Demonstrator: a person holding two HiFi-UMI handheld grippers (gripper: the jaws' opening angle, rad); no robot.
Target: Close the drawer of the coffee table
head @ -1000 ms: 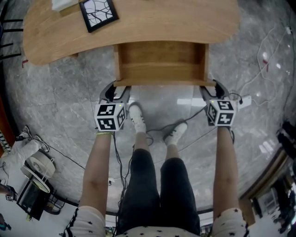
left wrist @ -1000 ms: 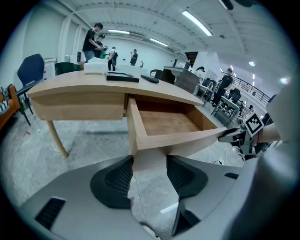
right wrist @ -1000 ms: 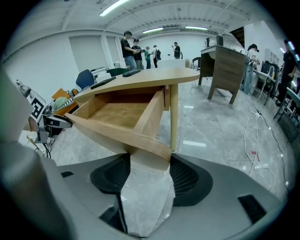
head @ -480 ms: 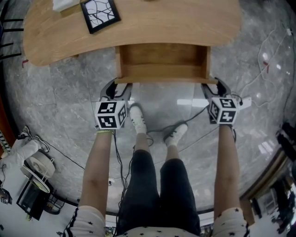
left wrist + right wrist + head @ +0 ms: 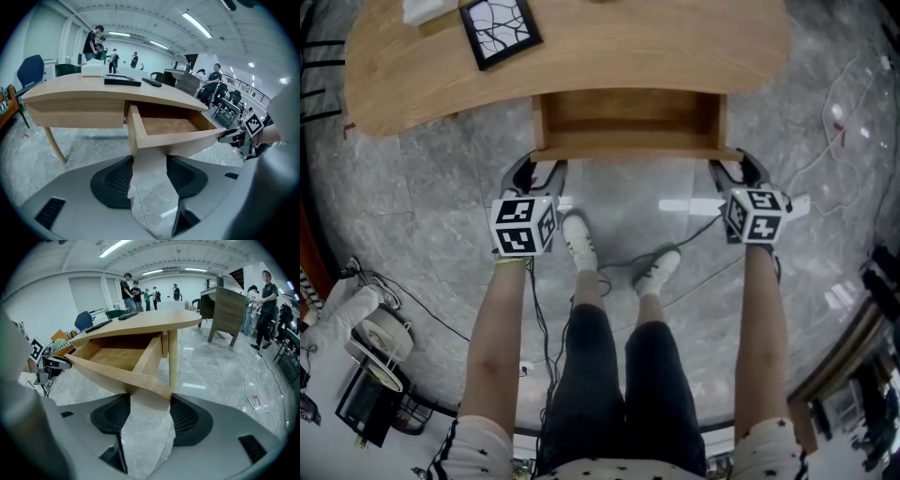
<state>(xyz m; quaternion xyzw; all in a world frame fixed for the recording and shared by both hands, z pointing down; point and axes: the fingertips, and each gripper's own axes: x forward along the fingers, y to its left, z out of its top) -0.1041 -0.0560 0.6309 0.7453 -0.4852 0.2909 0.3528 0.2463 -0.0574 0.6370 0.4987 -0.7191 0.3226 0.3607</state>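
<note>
A light wooden coffee table (image 5: 581,47) has its drawer (image 5: 628,122) partly pulled out toward me; the drawer is empty. My left gripper (image 5: 538,169) is open, its fingertips against the left end of the drawer front (image 5: 633,152). My right gripper (image 5: 737,169) is open at the right end. In the left gripper view the drawer's (image 5: 173,133) left corner sits between the spread pads of the left gripper (image 5: 147,161). In the right gripper view the curved drawer front (image 5: 117,366) ends between the right gripper's (image 5: 147,401) pads.
A black-framed picture (image 5: 499,26) and a white object (image 5: 427,9) lie on the tabletop. My feet (image 5: 578,239) and cables (image 5: 694,234) are on the grey floor below the drawer. Equipment (image 5: 366,356) sits at lower left. People and a desk (image 5: 227,310) stand far behind.
The drawer has slid further in under the tabletop, and both grippers have moved forward with its front.
</note>
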